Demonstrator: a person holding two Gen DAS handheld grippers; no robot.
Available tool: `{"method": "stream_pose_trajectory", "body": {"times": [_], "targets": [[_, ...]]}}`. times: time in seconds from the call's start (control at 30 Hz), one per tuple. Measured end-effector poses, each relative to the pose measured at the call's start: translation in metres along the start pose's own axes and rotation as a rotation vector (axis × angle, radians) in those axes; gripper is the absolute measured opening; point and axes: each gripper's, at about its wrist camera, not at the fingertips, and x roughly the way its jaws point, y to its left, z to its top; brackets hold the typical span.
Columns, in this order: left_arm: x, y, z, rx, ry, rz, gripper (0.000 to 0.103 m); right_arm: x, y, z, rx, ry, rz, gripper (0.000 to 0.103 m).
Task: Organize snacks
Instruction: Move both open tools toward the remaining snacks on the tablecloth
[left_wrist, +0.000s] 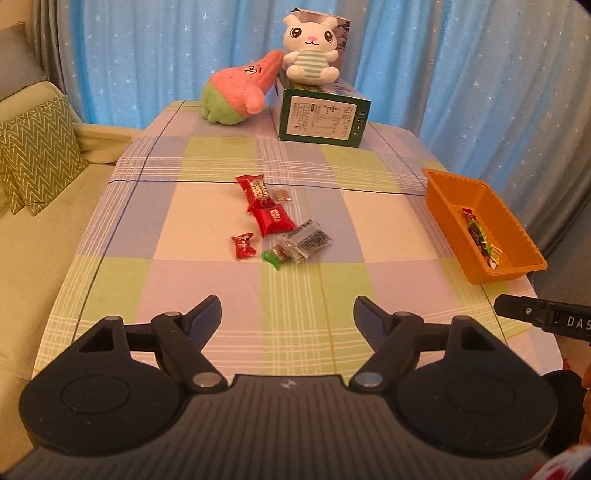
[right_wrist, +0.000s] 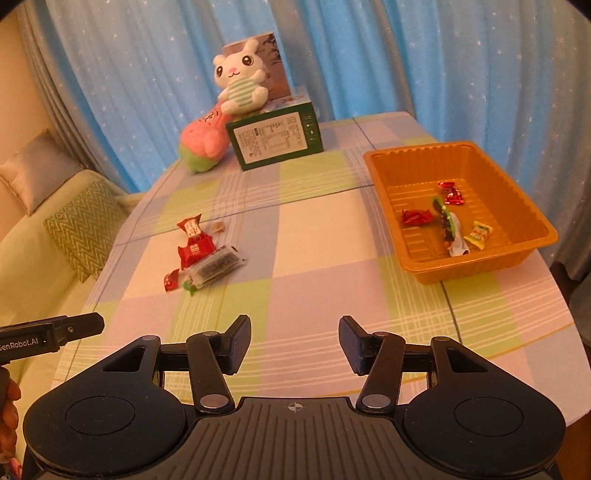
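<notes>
Both jaws gape empty near the tabletop (left_wrist: 207, 206) edge; overlapped snacks (left_wrist: 280, 225) risk a double pickup, missing the tray (right_wrist: 384, 173).

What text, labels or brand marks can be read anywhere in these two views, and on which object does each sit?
"GenRobot.AI": on the left gripper, seen in the right wrist view.
"DAS": cut off at the frame edge, on the right gripper, seen in the left wrist view.
Green box: white printed label, too small to read.
Red snack packets: characters too blurred to read.
</notes>
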Motion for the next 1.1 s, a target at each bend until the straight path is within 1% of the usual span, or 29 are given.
{"method": "stream_pose_trajectory", "body": {"times": [0.27, 0.57, 0.87, 1.1], "targets": [[0.010, 0.012, 0.001, -0.006, 0.009, 0.023, 0.077, 0.015, 0.008, 0.005, -0.002, 0.016, 0.011, 0.053], [0.024, 0.029, 0.005, -0.014, 0.020, 0.049, 0.077, 0.043, 0.026, 0.014, -0.010, 0.046, 0.042, 0.053], [0.050, 0.050, 0.016, -0.010, 0.036, 0.090, 0.077, 0.095, 0.044, 0.028, 0.013, 0.107, 0.067, 0.053], [0.075, 0.070, 0.027, -0.028, 0.048, 0.106, 0.077, 0.140, 0.061, 0.043, 0.014, 0.129, 0.073, 0.053]]}}
